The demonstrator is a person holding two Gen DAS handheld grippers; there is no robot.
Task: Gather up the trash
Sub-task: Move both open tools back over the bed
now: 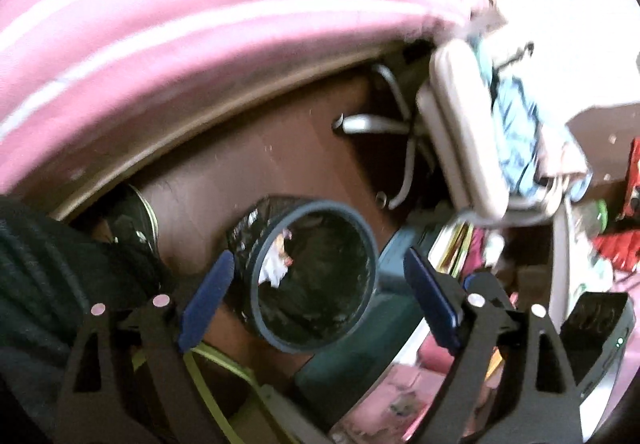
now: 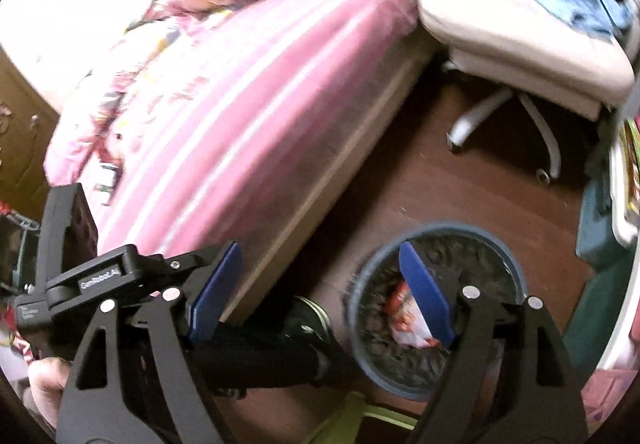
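My left gripper [image 1: 318,302] is released, its blue pads [image 1: 208,298] stand wide apart and nothing is between them. My right gripper [image 2: 322,294] is released too, wide and empty. No earlier view is here, so I tell only this.

The landmark is the round trash bin [image 1: 316,278] with a dark bag inside and a grey-blue rim; it stands on the brown wooden floor [image 1: 280,148]. In the left wrist view the bin shows between my two pads, below them. In the right wrist view the bin [image 2: 438,308] is under the right pad. The trash lies inside the bin: a crumpled white and red wrapper [image 2: 408,318], against the inner wall; in the left view it [image 1: 276,264] sits at the left side of the bin's opening.

Just beside the bin, on the left, is my leg in dark cloth with a shoe [image 2: 312,318]. On the other side a dark green box [image 2: 600,268] stands near the rim. Beyond the bin, the wooden edge of the bed [image 2: 320,180] with pink striped cover runs along open floor. Farther, a white office chair [image 2: 520,32] with clothes stands on its wheeled base; bare floor lies between it and the bin.
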